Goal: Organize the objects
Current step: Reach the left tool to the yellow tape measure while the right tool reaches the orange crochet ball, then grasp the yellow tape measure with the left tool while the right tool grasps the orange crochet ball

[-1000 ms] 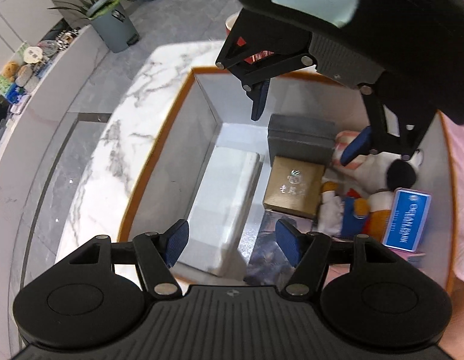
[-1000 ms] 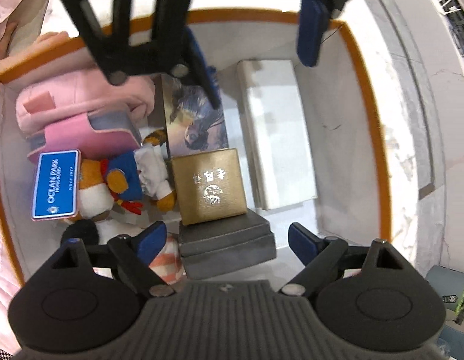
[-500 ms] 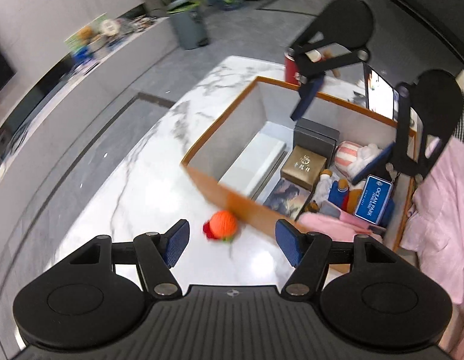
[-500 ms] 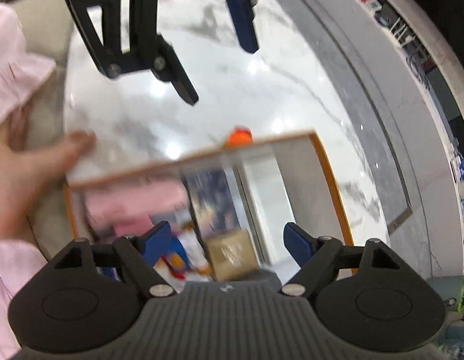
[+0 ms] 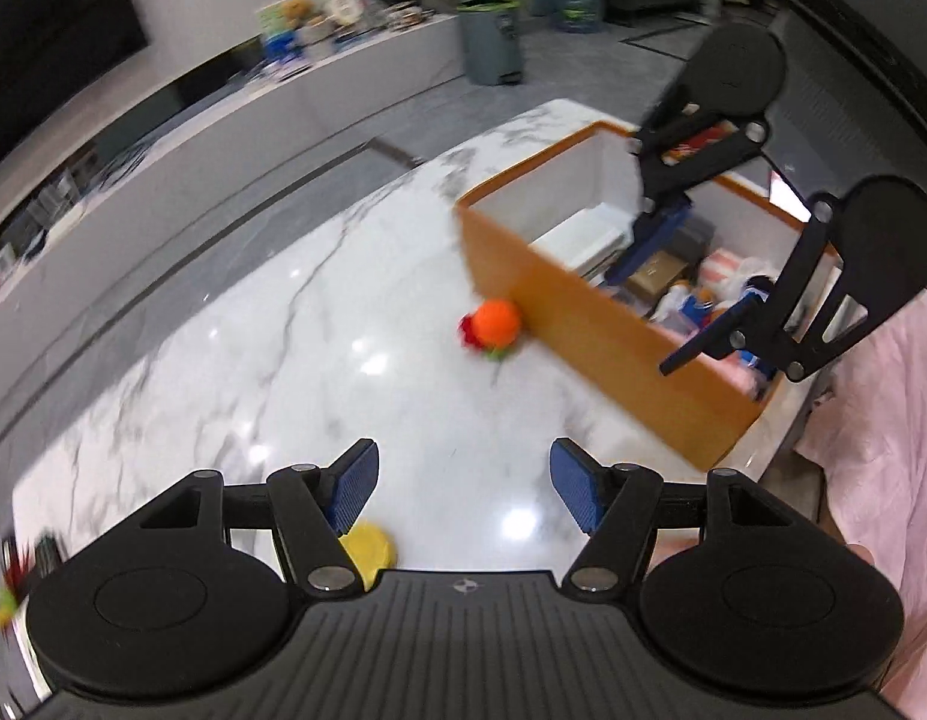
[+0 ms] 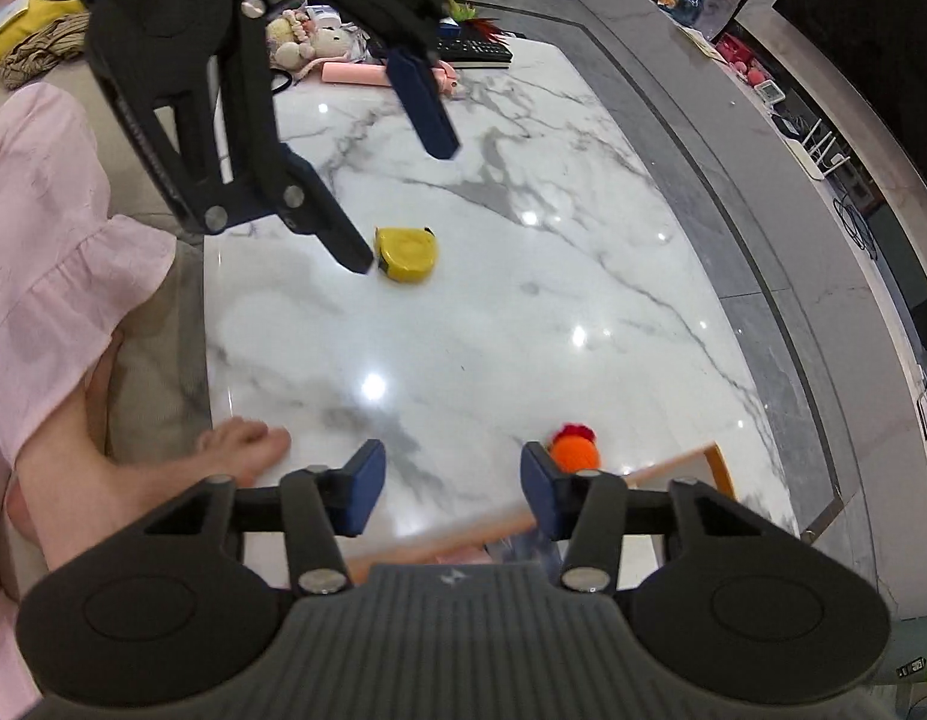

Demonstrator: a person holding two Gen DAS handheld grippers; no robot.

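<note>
An orange knitted ball toy point(image 5: 493, 324) lies on the marble table against the outer wall of the orange-rimmed box point(image 5: 589, 324); it also shows in the right wrist view point(image 6: 574, 450). A yellow tape measure point(image 6: 405, 254) lies on the table, partly hidden under my left fingers point(image 5: 367, 549). My left gripper point(image 5: 463, 495) is open and empty above the table, near the tape measure. My right gripper point(image 6: 451, 486) is open and empty above the box's near rim point(image 6: 673, 462). The box holds small boxes and plush toys.
The marble table point(image 6: 523, 300) carries plush toys point(image 6: 307, 39), a pink case point(image 6: 352, 73) and a keyboard point(image 6: 472, 51) at its far end. A person in pink sits beside it; a bare foot point(image 6: 163, 480) rests at the edge.
Both grippers have lifted out of the box and pulled back. The left now hangs over the table by the tape measure; the right now looks across the table from the box's rim.
</note>
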